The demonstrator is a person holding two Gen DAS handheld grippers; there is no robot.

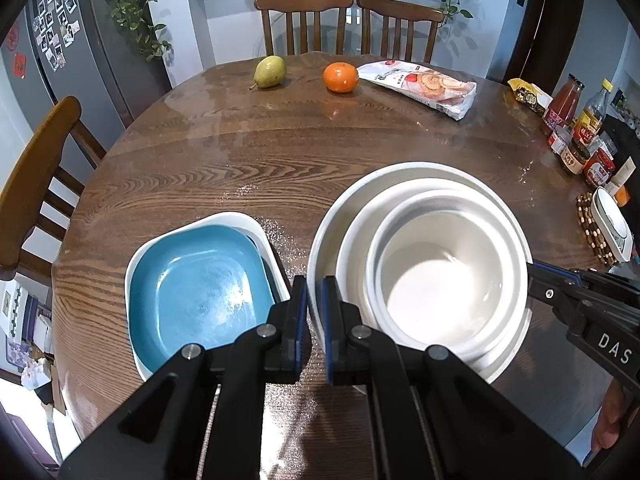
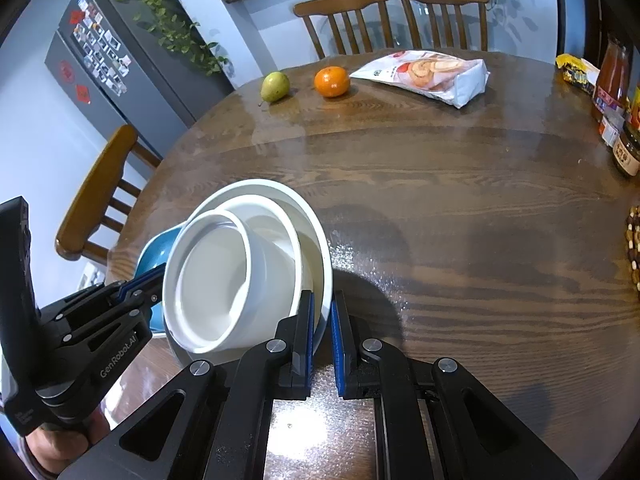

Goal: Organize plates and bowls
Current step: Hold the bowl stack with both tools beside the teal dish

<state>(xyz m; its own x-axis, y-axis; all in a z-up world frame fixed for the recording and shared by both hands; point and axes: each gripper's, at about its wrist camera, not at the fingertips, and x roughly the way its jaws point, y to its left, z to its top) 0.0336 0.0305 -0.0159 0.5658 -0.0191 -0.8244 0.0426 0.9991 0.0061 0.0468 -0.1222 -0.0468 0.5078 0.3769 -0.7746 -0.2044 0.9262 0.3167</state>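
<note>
A stack of white dishes, a large plate (image 1: 324, 240) with nested white bowls (image 1: 440, 280) in it, is held between both grippers, tilted above the wooden table (image 1: 240, 160). My left gripper (image 1: 316, 320) is shut on the plate's left rim. My right gripper (image 2: 322, 320) is shut on the plate's right rim (image 2: 320, 240); it enters the left wrist view at the right (image 1: 560, 292). A blue square plate (image 1: 200, 288) lies in a white square dish (image 1: 248, 222) on the table, left of the stack. The bowls also show in the right wrist view (image 2: 224, 280).
A pear (image 1: 270, 72), an orange (image 1: 340, 77) and a snack bag (image 1: 420, 86) lie at the far side. Sauce bottles and jars (image 1: 576, 128) and a white dish on a beaded trivet (image 1: 608, 224) stand at the right edge. Wooden chairs (image 1: 344, 24) ring the table.
</note>
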